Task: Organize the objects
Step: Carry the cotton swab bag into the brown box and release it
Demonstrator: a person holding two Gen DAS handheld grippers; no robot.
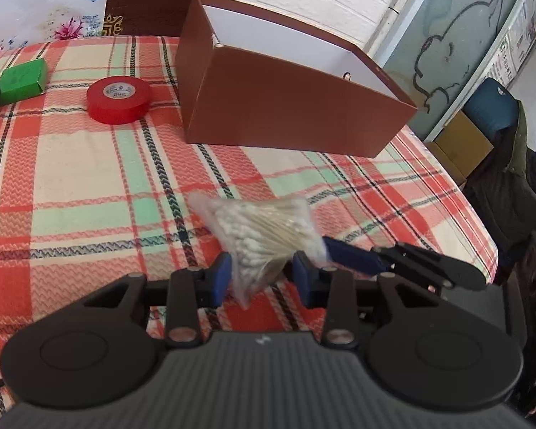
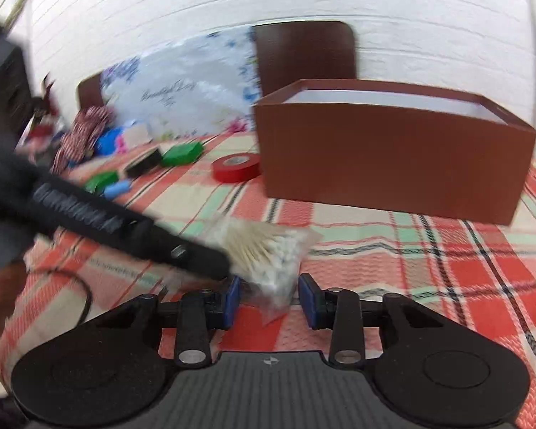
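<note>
Left of the brown box (image 1: 268, 107) sits the red tape (image 1: 119, 99), while in front of it my left gripper (image 1: 262, 274) and right gripper (image 2: 271, 299) each stand part-spread around the bag of cotton swabs (image 1: 264, 236), neither visibly pinching, so I judge I'm securing it for lifting into that box.

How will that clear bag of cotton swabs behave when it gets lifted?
The bag of cotton swabs probably sags, since its film looks thin and crumpled. It is likely light. The loose sticks may shift inside, and the glossy plastic could slip.
</note>
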